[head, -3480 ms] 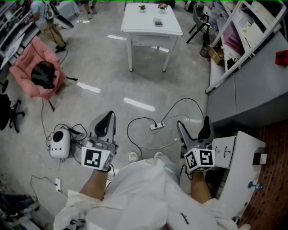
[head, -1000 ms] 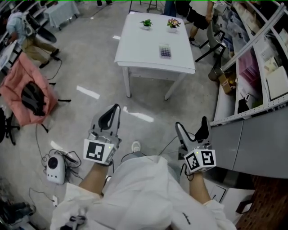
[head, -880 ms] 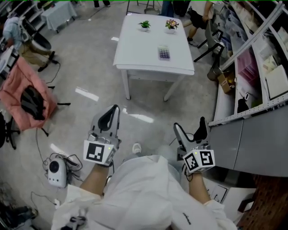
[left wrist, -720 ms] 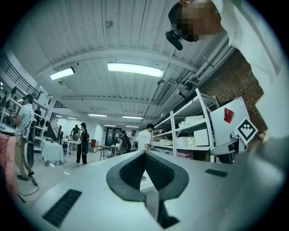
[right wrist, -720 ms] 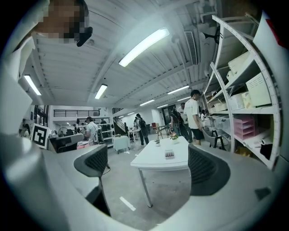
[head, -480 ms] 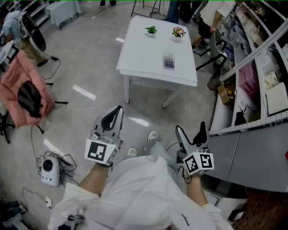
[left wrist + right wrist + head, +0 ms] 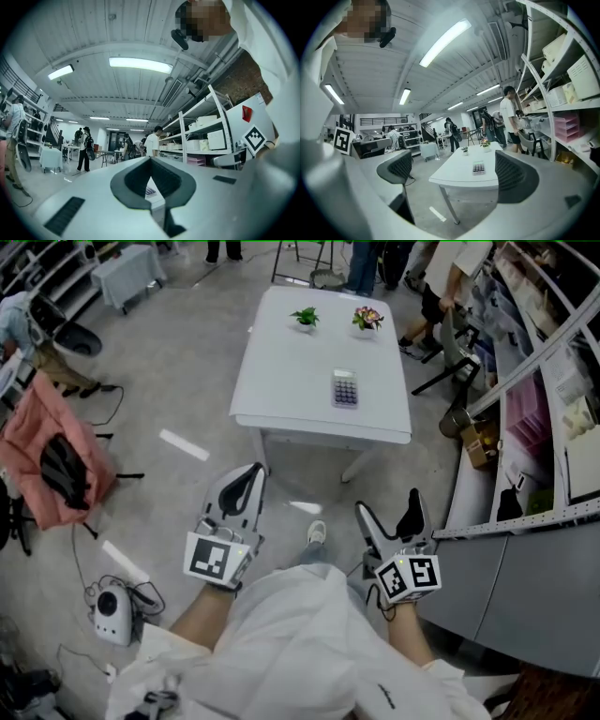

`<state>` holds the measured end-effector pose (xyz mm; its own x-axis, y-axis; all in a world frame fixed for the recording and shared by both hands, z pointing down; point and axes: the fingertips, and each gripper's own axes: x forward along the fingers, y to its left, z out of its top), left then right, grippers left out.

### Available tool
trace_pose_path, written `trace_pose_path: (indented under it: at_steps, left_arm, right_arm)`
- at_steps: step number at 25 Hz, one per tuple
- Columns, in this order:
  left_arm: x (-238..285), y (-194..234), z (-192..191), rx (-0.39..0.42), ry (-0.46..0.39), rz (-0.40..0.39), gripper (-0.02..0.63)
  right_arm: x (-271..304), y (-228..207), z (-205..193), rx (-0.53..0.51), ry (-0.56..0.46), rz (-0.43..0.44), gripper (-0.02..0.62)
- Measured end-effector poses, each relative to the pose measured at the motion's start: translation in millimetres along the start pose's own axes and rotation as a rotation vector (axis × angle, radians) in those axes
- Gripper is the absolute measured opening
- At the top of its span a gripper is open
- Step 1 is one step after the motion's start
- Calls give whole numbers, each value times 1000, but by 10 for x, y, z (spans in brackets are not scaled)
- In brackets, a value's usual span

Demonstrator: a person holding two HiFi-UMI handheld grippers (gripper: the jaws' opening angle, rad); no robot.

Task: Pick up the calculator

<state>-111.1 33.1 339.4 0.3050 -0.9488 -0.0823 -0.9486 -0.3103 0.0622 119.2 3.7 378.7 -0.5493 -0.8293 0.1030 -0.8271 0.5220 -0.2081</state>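
The calculator (image 7: 344, 388), a small grey slab with dark keys, lies flat on the white table (image 7: 281, 381) ahead of me, towards its right side. Both grippers hang at waist height over the floor, well short of the table. My left gripper (image 7: 248, 476) is shut, with nothing held. My right gripper (image 7: 389, 515) stands open and empty. In the right gripper view the calculator (image 7: 478, 167) shows between the spread fingers of the gripper (image 7: 452, 164). In the left gripper view a sliver of the calculator (image 7: 150, 191) shows through the gap behind the closed tips of the gripper (image 7: 151, 160).
Two small potted plants (image 7: 303, 318) (image 7: 367, 318) stand at the table's far end. Grey shelving (image 7: 553, 427) runs along the right. A pink chair with a black bag (image 7: 47, 465) is at left, a white device with cables (image 7: 112, 610) on the floor. People stand beyond the table.
The table and calculator have come nearer and lower in the head view as the person walked towards them. Both grippers keep their pose, left shut, right open.
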Motion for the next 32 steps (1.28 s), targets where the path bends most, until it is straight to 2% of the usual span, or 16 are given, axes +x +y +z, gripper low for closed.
trace_pose_path:
  at_steps: [6, 9, 12, 16, 23, 32]
  left_arm:
    - [942, -18, -34, 22, 23, 23, 20]
    - [1326, 25, -69, 53, 41, 68, 20]
    - [1619, 38, -104, 66, 59, 111, 20]
    - [1881, -2, -124, 68, 54, 130, 20]
    - [2111, 128, -252, 77, 90, 153, 20]
    - [2490, 660, -420, 34, 101, 151, 20]
  right_arm:
    - [654, -643, 110, 16, 35, 32, 545]
    - [921, -931, 143, 20, 52, 57, 545]
    - [1129, -1179, 177, 22, 66, 85, 545]
    - [1361, -1427, 170, 21, 95, 106, 545]
    - [1748, -1585, 23, 18, 145, 127, 544]
    - [2456, -1553, -178, -16, 219, 111, 545]
